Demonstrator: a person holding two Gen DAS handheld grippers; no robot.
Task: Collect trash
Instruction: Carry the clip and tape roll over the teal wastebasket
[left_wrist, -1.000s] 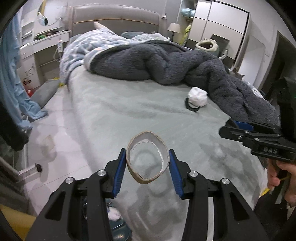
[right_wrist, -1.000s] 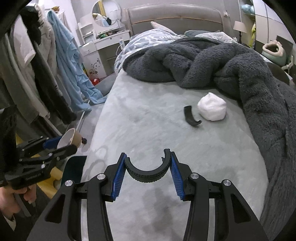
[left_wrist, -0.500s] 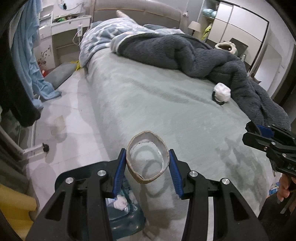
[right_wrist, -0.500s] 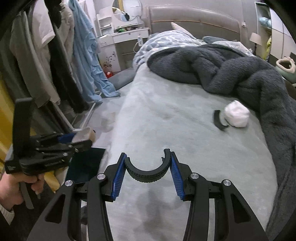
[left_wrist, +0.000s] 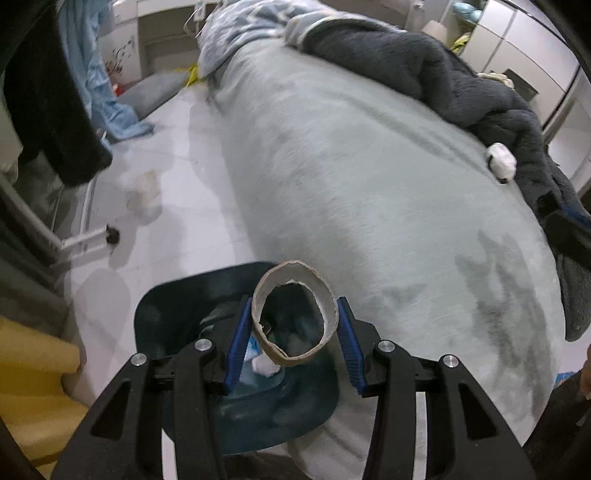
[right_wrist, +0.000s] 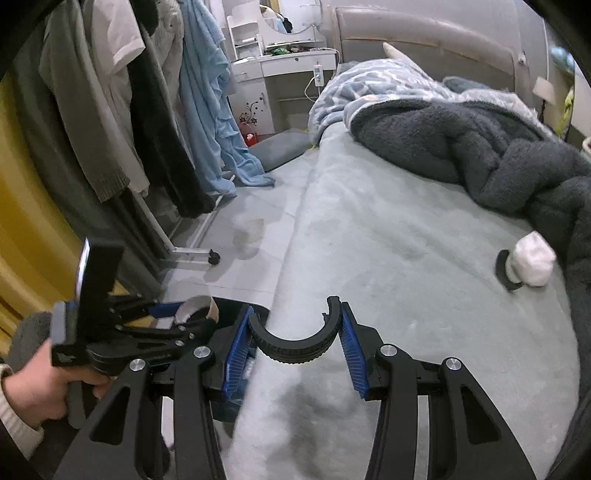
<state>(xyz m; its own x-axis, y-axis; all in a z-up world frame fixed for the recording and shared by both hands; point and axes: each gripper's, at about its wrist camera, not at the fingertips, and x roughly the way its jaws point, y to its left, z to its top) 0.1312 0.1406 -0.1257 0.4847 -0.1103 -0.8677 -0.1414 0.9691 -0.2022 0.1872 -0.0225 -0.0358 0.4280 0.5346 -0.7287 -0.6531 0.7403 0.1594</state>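
Two handheld grippers each carry a piece of trash beside a bed. The left gripper (left_wrist: 294, 339) has its blue pads pressed on a squashed cardboard ring (left_wrist: 295, 310), held over a dark teal bin (left_wrist: 173, 306) that stands on the floor at the bed's near left corner. White wads and a bluish scrap already lie inside the bin, so some collecting looks done. The right gripper (right_wrist: 295, 341) is clamped on a curved black plastic piece (right_wrist: 293, 345) and hangs over the grey-green bed cover (right_wrist: 388, 229), just right of the bin. Neither piece has been dropped yet. Far to the right on the bed, against a dark fleece blanket (right_wrist: 480, 147), a white crumpled wad (right_wrist: 532, 264) lies touching another black curved piece (right_wrist: 504, 273); both remain to be collected. A pale smudge on the floor (left_wrist: 146, 195) may be more litter, but blur leaves that unclear.
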